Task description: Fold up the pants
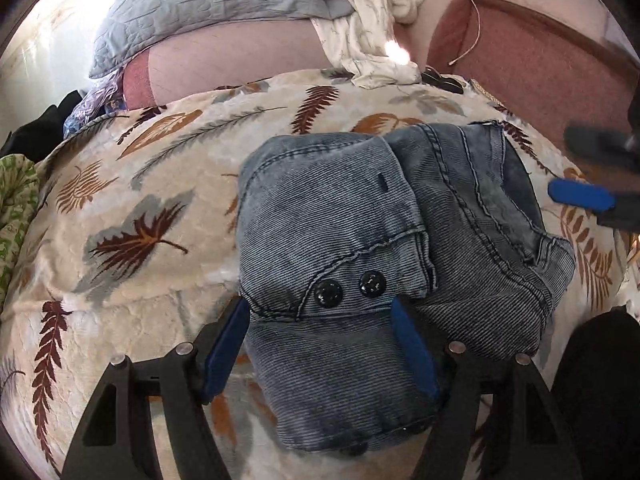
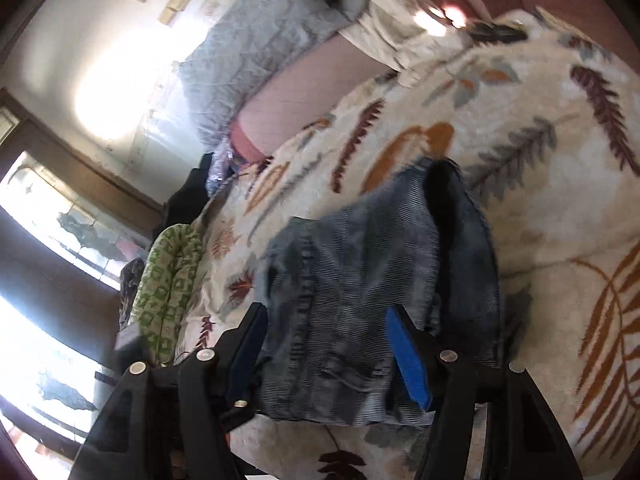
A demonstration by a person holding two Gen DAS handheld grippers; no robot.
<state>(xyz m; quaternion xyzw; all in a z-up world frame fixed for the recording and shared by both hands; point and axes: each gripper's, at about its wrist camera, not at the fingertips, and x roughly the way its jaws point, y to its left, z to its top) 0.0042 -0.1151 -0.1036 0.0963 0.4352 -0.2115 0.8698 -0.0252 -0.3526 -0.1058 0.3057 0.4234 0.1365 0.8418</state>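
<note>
Blue denim pants [image 1: 360, 232] lie folded into a compact bundle on a cream blanket with a leaf print [image 1: 152, 184]. Two black buttons [image 1: 348, 288] show on the near fold. My left gripper [image 1: 320, 308] is open, its blue pads on either side of the near fold, just above it. My right gripper [image 1: 588, 184] shows at the right edge of the left wrist view, beyond the bundle. In the right wrist view the right gripper [image 2: 324, 312] is open above the pants [image 2: 360, 280], holding nothing.
A grey quilted pillow [image 1: 200, 4] and crumpled white cloth [image 1: 368, 32] lie at the back on a pink sheet [image 1: 520, 56]. Green patterned fabric [image 2: 172, 292] and dark clothes [image 2: 188, 196] lie at the left bed edge. A window [image 2: 48, 220] is at left.
</note>
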